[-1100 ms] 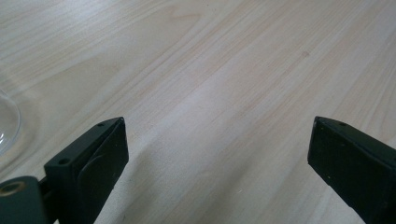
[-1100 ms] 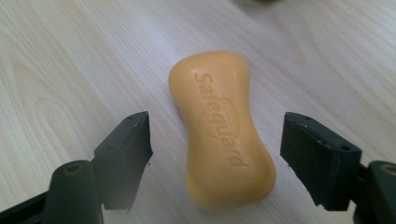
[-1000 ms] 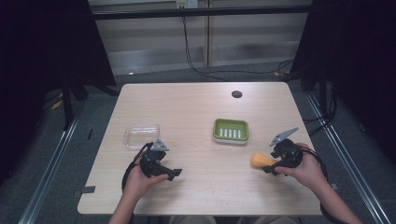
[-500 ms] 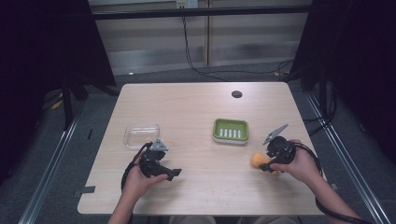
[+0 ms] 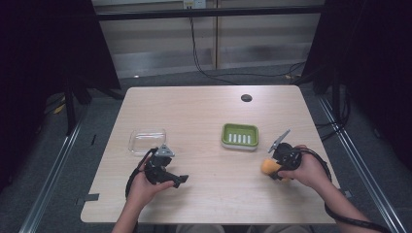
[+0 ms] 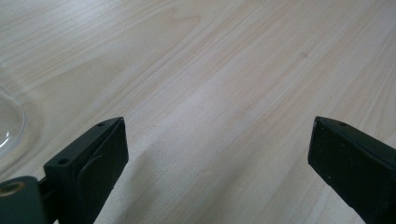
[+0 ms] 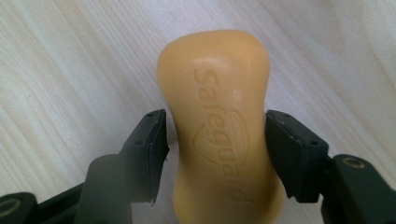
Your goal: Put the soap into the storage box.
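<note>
Table (image 5: pixel 204 121): pale wood, with a small dark hole (image 5: pixel 246 98) near its far edge.
Soap dish (image 5: pixel 239 136): green, right of the table's middle, just beyond the right gripper and apart from it.
Clear container (image 5: pixel 147 141): sat on the left half, just beyond the left gripper.
Left gripper (image 5: pixel 167 175): held low over bare wood near the front edge; jaws spread wide with nothing between them.
Right gripper (image 7: pixel 217 144): clenched on the soap, one jaw pressed to each long side at its narrow waist.
Soap (image 7: pixel 219 121): an orange bar stamped "Safeguard", lengthwise between the right gripper's jaws, its rounded end past their tips, over the table's right front part.
</note>
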Available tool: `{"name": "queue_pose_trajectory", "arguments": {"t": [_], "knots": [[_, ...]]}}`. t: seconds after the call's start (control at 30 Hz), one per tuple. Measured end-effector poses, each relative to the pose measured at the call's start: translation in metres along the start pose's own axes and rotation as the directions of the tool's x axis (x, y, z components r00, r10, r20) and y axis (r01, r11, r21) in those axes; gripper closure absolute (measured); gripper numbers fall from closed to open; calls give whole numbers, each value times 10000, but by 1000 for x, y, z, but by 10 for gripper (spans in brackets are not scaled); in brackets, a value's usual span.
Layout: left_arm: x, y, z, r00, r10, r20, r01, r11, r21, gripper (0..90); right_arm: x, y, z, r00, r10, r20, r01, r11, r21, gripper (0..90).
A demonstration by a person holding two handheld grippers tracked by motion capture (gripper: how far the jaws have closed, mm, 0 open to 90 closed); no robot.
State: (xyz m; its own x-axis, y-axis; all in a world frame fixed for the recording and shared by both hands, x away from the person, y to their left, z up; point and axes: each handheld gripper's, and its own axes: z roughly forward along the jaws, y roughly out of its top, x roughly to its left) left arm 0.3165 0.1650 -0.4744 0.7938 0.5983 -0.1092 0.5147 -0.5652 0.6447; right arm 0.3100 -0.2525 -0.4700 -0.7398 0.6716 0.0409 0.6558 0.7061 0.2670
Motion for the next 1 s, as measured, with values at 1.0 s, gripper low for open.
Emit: {"name": "queue_pose_trajectory", "arguments": {"t": [1.0], "knots": [[-1, 2, -2, 9999, 86, 84, -85, 10000, -45, 55, 4, 25, 1, 9935, -916, -674, 1013, 9819, 1598, 500]]}}
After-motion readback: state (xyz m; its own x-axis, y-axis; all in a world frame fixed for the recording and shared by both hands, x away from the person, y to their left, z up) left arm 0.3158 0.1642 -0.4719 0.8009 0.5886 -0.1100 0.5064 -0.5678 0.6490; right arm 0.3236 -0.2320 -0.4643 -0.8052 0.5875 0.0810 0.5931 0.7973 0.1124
